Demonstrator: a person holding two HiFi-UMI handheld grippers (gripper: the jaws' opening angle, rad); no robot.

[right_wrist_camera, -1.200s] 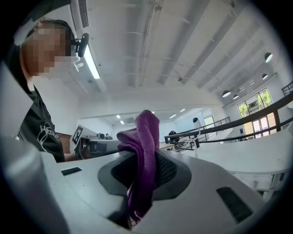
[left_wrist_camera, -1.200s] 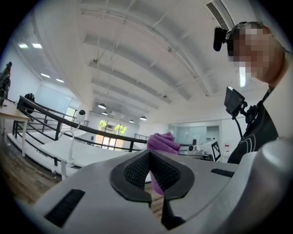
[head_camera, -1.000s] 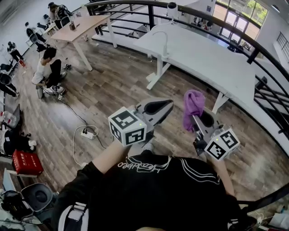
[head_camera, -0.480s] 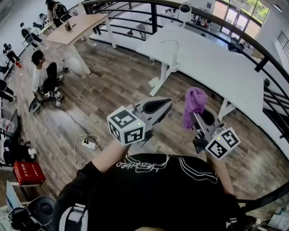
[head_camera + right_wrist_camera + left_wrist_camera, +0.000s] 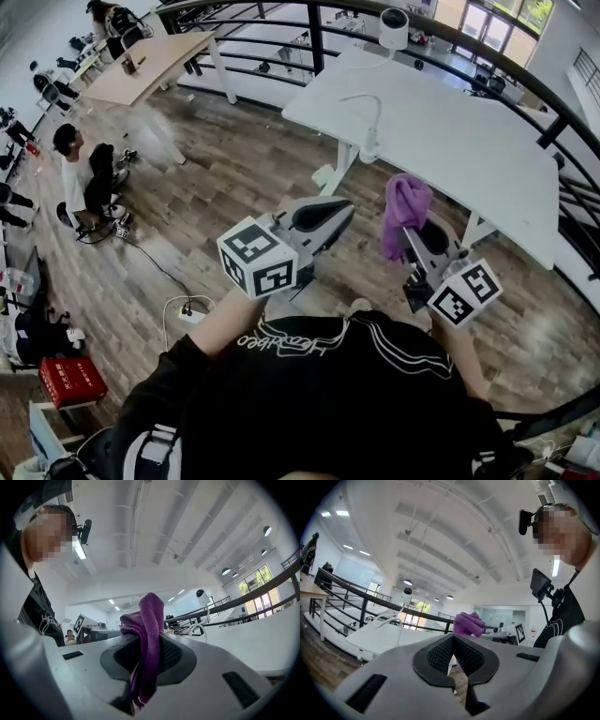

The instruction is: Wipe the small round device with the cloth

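While both grippers are held up in front of the person's chest, the purple cloth (image 5: 404, 212) is seen clamped between the fingers of the right gripper (image 5: 410, 247). In the right gripper view the cloth is pinched between the two dark ribbed pads (image 5: 171, 654). A folded bunch stands above the fingertips and a frayed end hangs below them.

The fingers of the left gripper (image 5: 339, 212) are clenched: their pads (image 5: 436, 654) are pressed together at the tips, and nothing is held between them. In the left gripper view the cloth is seen just beyond those closed fingertips and slightly to their right.

The small round device (image 5: 394, 22), white with a dark face, is found well beyond both pairs of fingers, at the far end of the white table (image 5: 459, 150). It is touched by neither gripper. A white curved cable (image 5: 362, 105) is seen over the table top, between the device and the fingertips.

Far to the left of the left fingers, a person (image 5: 82, 174) is seated on the wooden floor (image 5: 234, 178). A black railing (image 5: 309, 19) is seen behind the table.
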